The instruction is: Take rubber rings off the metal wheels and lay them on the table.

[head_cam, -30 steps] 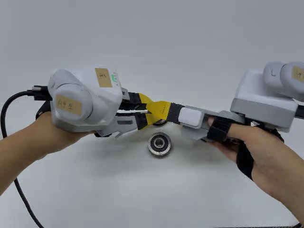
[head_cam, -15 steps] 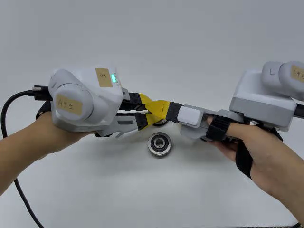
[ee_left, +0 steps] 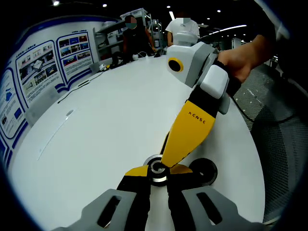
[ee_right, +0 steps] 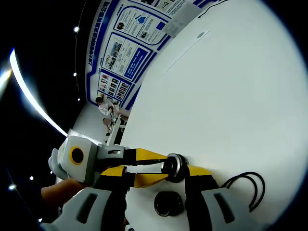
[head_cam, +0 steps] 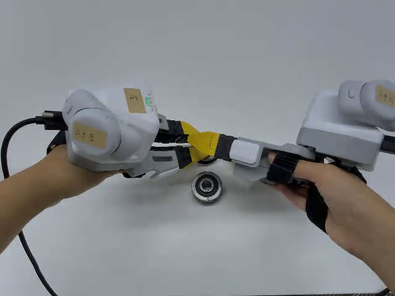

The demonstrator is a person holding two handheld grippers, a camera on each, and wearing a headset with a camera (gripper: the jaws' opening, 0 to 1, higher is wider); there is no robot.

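The metal wheel (ee_right: 174, 165) being worked on is up off the white bench (head_cam: 259, 74), right in the middle, where the two grippers meet nose to nose.

On the left, a hand (head_cam: 37, 182) holds the left gripper (head_cam: 196, 144), and a black cable (head_cam: 9, 148) runs out behind it. This gripper points to the right. In the left gripper view its yellow-tipped jaws stand close together, one on each side of the wheel, so it looks to be pinching the wheel.

In the middle, just below the held wheel and closer to the person, a second wheel (head_cam: 207, 186) lies flat on the bench. Nothing touches it. The dark band round its shiny middle looks like its rubber ring (head_cam: 195, 187). I cannot make out the ring on the held wheel.

On the right, the other hand (head_cam: 336, 197) holds the right gripper (ee_right: 169, 174), which points to the left. In the right gripper view its yellow tips sit on both sides of the same wheel. I cannot tell if they are squeezing or just close.

I think the job has only begun, since no loose ring lies on the bench. The wheel sits right at the tips of both grippers, with neither one nearer. So the next move is likely a pull apart, with one gripper holding the wheel and the other tugging the ring off sideways.
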